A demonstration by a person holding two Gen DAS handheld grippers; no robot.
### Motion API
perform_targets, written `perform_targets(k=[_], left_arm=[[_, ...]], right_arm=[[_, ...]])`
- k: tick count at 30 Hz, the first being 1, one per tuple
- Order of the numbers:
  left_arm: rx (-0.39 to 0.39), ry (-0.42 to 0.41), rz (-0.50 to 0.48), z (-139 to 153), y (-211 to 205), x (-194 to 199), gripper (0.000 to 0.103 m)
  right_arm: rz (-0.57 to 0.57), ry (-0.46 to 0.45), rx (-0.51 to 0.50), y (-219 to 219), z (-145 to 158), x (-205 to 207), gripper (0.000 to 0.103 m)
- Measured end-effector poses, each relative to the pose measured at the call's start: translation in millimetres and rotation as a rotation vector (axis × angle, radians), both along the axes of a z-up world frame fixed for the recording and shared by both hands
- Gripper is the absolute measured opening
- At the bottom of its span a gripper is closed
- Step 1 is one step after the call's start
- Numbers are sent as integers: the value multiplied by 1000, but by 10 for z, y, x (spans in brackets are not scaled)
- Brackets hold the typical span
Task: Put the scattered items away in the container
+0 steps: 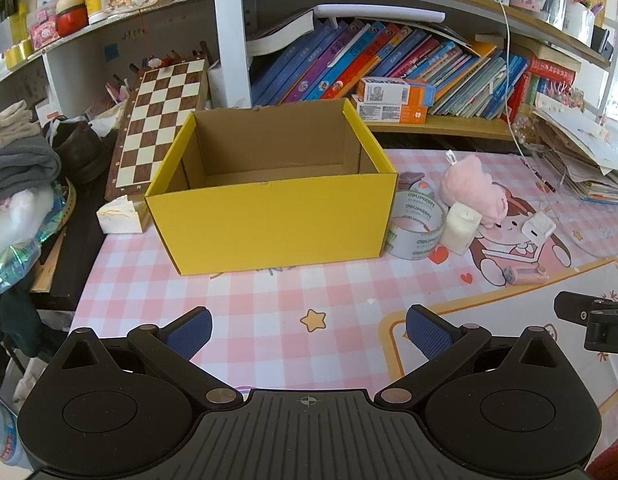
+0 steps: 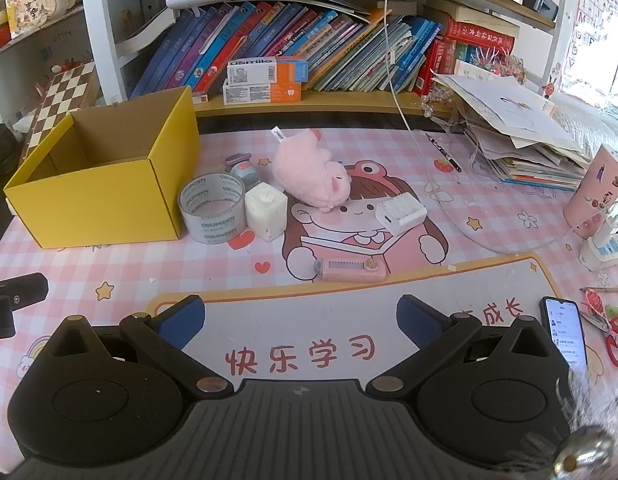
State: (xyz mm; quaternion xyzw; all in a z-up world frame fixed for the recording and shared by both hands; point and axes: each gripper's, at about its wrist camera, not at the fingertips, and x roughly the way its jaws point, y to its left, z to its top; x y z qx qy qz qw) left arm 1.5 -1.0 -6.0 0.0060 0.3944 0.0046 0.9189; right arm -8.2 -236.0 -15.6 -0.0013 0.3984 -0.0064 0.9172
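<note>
An open yellow cardboard box (image 1: 269, 216) (image 2: 97, 196) stands on the pink desk mat with nothing visible inside. To its right lie a clear tape roll (image 2: 211, 206) (image 1: 415, 226), a white cube (image 2: 266, 210) (image 1: 462, 228), a pink plush toy (image 2: 313, 174) (image 1: 473, 188), a white charger (image 2: 401, 212) (image 1: 539, 228), a small grey-purple toy (image 2: 243, 170) and a pink comb-like case (image 2: 351, 270) (image 1: 525, 275). My left gripper (image 1: 309, 334) is open, low in front of the box. My right gripper (image 2: 301, 318) is open, short of the pink case.
A shelf of books (image 2: 309, 52) and toothpaste boxes (image 2: 265, 80) runs behind. A chessboard (image 1: 161, 124) leans left of the box. Stacked papers (image 2: 517, 140), a pink cup (image 2: 595, 192), a phone (image 2: 565, 332), scissors (image 2: 613, 332) and a power strip (image 2: 605, 248) sit right.
</note>
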Motion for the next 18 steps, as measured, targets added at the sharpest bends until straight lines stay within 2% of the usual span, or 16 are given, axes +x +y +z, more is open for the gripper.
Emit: perform_targets(k=[18], left_arm=[[-9,11,-14,-4,2,31,103]], right_arm=[[-1,6,-2,33,-26,19,103]])
